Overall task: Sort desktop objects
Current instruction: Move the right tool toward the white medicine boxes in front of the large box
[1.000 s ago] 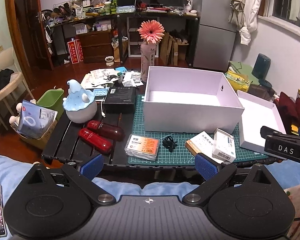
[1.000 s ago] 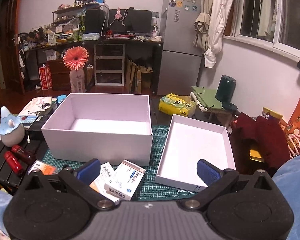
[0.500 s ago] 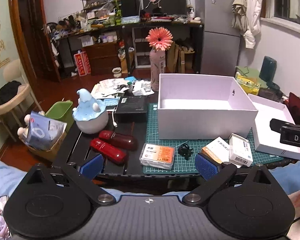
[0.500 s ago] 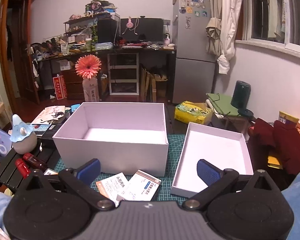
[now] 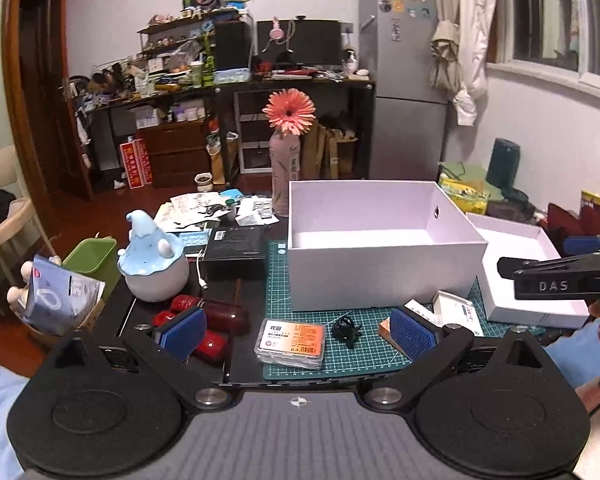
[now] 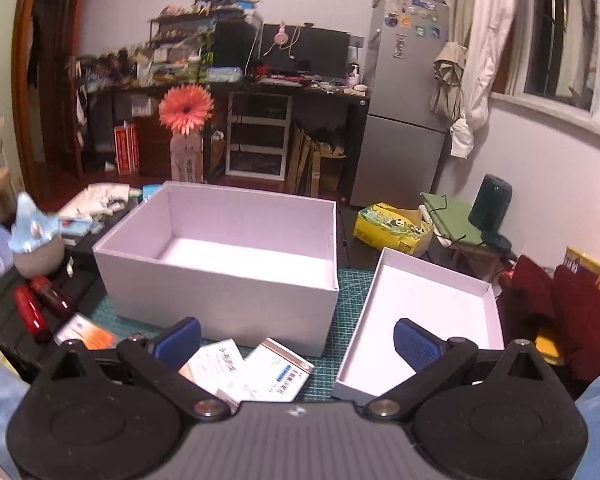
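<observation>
We hold both claws wide apart, gripping nothing: left claw (image 5: 298, 330), right claw (image 6: 296, 344). Rectangular white cardboard box (image 5: 380, 240) sits bare inside on gridded green mat (image 5: 340, 356); shallow lid (image 6: 428, 312) beside. Clear plastic case (image 5: 291, 343), glossy red tubes (image 5: 216, 316) near.

An open white box (image 5: 380, 276) stands upright on the green mat (image 5: 296, 308), small packets (image 5: 290, 343) just before it.

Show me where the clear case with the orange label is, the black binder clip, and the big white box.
Clear case (image 5: 291, 342), left wrist view, on its orange label.
Black binder clip (image 5: 345, 327), left wrist view, on its body.
Big white box (image 6: 236, 304), right wrist view, on its front wall.
</observation>
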Tool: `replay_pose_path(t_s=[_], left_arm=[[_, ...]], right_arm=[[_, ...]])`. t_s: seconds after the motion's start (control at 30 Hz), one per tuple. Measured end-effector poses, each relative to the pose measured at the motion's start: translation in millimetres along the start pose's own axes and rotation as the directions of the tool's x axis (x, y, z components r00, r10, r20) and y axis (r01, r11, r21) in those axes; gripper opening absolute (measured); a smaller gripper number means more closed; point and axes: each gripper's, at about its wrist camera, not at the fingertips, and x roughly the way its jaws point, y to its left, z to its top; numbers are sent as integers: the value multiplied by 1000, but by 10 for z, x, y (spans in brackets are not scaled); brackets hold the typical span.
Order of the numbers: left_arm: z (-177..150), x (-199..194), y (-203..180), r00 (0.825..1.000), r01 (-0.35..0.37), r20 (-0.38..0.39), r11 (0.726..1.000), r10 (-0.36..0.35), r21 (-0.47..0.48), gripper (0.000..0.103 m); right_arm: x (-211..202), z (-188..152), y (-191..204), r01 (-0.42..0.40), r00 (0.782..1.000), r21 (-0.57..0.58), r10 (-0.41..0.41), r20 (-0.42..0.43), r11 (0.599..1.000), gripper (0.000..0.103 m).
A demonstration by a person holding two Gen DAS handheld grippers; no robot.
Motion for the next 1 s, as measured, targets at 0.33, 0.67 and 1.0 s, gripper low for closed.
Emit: replay_pose_path(t_s=[0.33,0.67,1.0], left_arm=[[-25,14,21,988,151,44,989,-150,-6,103],[-50,-19,109,945,325,57,945,-322,-50,103],[2,-7,205,943,325,95,944,-319,-55,103]], right_arm=[[89,-107,-48,7,1000,25,-7,-10,1000,103],[131,-181,-64,-13,1000,21,13,-7,1000,103],[180,-212,-107,-19,1000,47,20,-14,999,103]])
